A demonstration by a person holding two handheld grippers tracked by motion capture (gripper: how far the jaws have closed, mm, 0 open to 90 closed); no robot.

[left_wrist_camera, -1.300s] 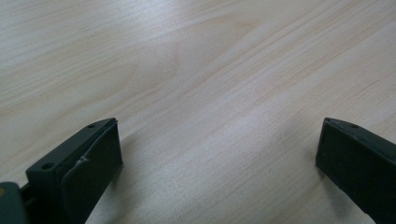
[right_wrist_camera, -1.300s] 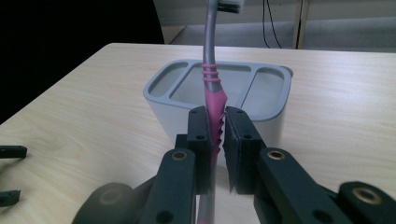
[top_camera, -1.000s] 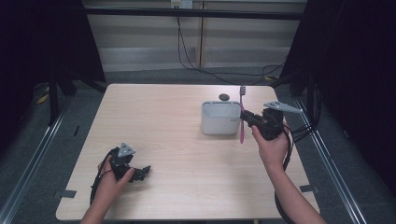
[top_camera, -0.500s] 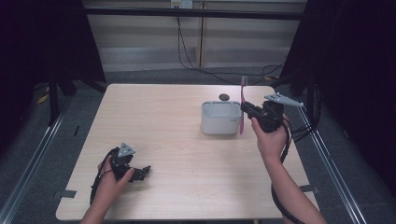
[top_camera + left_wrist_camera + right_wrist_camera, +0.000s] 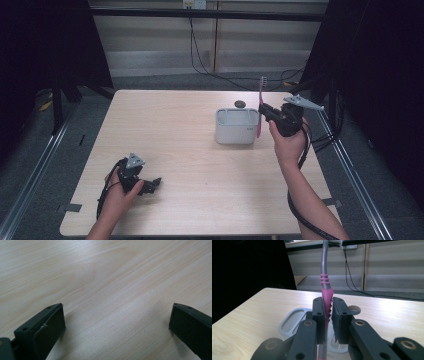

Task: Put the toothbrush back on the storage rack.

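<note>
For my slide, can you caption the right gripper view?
Right claw clamps a pink toothbrush upright above the grey holder on the wooden table.

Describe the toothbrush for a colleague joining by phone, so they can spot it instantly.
On the wooden table, look to the far right, beside the pale grey holder. There the right gripper clamps a toothbrush upright by its handle. It is the one pink and grey thing, bristles on top.
</note>
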